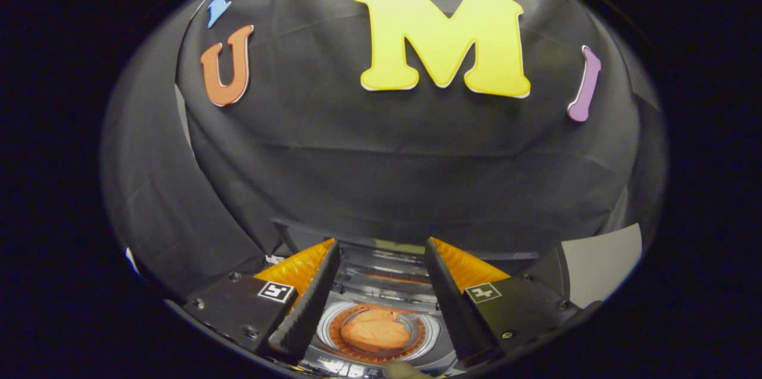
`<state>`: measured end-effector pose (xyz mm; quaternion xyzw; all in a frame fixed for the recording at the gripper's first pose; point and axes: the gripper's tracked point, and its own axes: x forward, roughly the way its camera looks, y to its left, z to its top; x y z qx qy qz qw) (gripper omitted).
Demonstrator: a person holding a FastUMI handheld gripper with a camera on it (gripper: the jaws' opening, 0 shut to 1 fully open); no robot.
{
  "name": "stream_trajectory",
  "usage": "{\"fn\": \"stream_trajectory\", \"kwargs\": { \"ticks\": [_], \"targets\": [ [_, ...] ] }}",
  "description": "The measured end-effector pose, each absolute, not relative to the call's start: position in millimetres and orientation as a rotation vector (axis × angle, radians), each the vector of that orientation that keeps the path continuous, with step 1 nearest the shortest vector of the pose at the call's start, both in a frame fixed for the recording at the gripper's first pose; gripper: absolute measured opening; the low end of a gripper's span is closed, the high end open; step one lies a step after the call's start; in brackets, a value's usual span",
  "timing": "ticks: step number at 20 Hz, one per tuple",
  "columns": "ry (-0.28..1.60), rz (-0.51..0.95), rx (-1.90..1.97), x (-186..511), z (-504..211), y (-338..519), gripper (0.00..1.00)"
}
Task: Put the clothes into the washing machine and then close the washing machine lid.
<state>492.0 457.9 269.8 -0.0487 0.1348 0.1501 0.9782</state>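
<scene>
- Gripper view: the gripper point(381, 260) looks forward and a little downward, and its two fingers stand apart with a wide gap between them. Nothing is held between them.
- Each finger point(306, 301) has a black ribbed inner face and an orange outer side, and a small square black-and-white marker point(275, 291) sits on the black body behind it.
- In the gap between the fingers, below them, the washing machine point(381, 284) is seen from above. Its round opening has a pale grey ring around an orange drum rim.
- The orange clothes point(375, 331) lie as a crumpled lump inside this drum, in the middle of the opening. They are apart from both fingers, well under them, and no finger touches them.
- Just beyond the opening, between the fingertips, stands the washing machine lid point(384, 272). It seems to be transparent and raised, with an orange reflection in it, so the opening is not covered.
- At the near side of the machine a strip with small white marks point(333, 366) is seen, too small to tell more.
- Beyond the machine hangs the black cloth wall point(381, 165) of the booth, and a pale grey panel point(601, 260) shows beside the right finger.
</scene>
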Motion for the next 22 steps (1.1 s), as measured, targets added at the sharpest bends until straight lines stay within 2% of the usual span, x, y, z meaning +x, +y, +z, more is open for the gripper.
{"fn": "stream_trajectory", "kwargs": {
  "ticks": [9,19,22],
  "targets": [
    [0.280,0.217,-0.068,535,287,462,0.90],
    [0.398,0.135,-0.001,571,238,454,0.90],
    [0.354,0.111,0.019,568,238,450,0.91]
  ]
}}
